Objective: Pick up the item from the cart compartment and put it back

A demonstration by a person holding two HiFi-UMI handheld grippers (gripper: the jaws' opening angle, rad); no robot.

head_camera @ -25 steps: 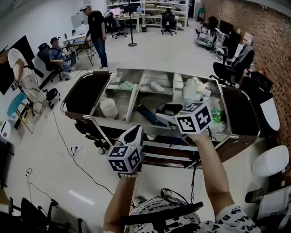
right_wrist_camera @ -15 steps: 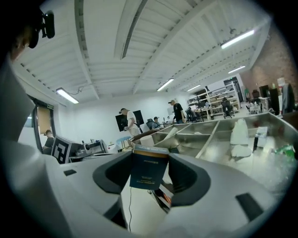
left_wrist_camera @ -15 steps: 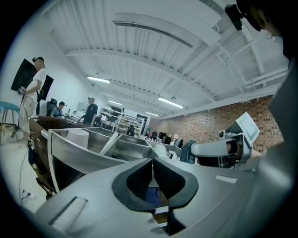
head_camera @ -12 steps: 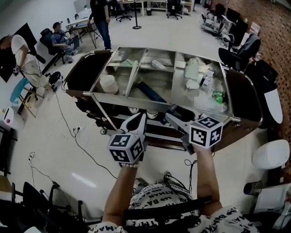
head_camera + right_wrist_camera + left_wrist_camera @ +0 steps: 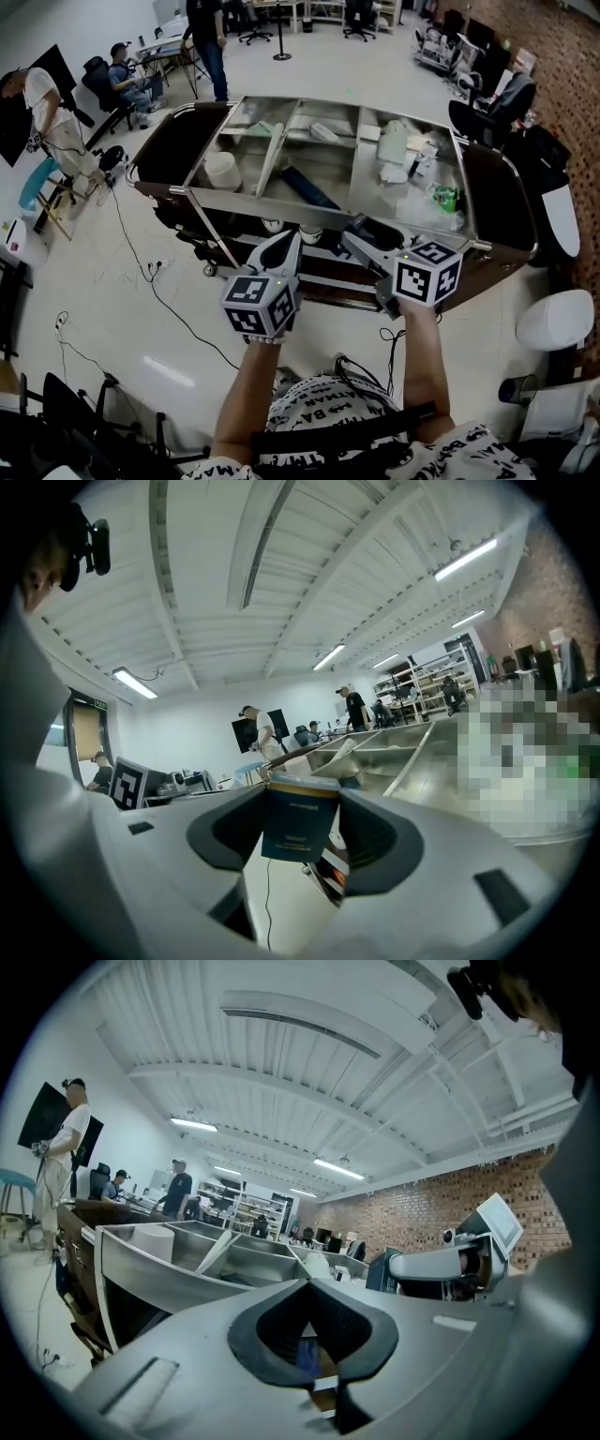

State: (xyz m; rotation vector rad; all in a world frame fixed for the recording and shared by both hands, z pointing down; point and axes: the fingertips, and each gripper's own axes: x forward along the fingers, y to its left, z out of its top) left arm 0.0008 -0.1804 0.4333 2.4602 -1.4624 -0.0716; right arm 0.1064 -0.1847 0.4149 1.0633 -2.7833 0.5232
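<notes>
A flat dark blue box (image 5: 300, 819) with a pale top edge stands upright between the jaws of my right gripper (image 5: 302, 841), which is shut on it. In the head view that right gripper (image 5: 361, 236) hovers just in front of the near rim of the steel cart (image 5: 272, 203), outside the compartments. My left gripper (image 5: 288, 242) hangs beside it on the left, also short of the cart, its jaws closed together with nothing in them (image 5: 307, 1283). The cart's top is split into three compartments.
The left compartment holds a white round tub (image 5: 223, 171), the middle one a long dark blue item (image 5: 305, 187), the right one white bottles (image 5: 394, 142) and a green item (image 5: 445, 198). Cables trail on the floor at left. People and office chairs are beyond the cart.
My right gripper has drawn back from above the cart's middle compartment to the near side of the cart, carrying the blue box. The left gripper has barely moved.
</notes>
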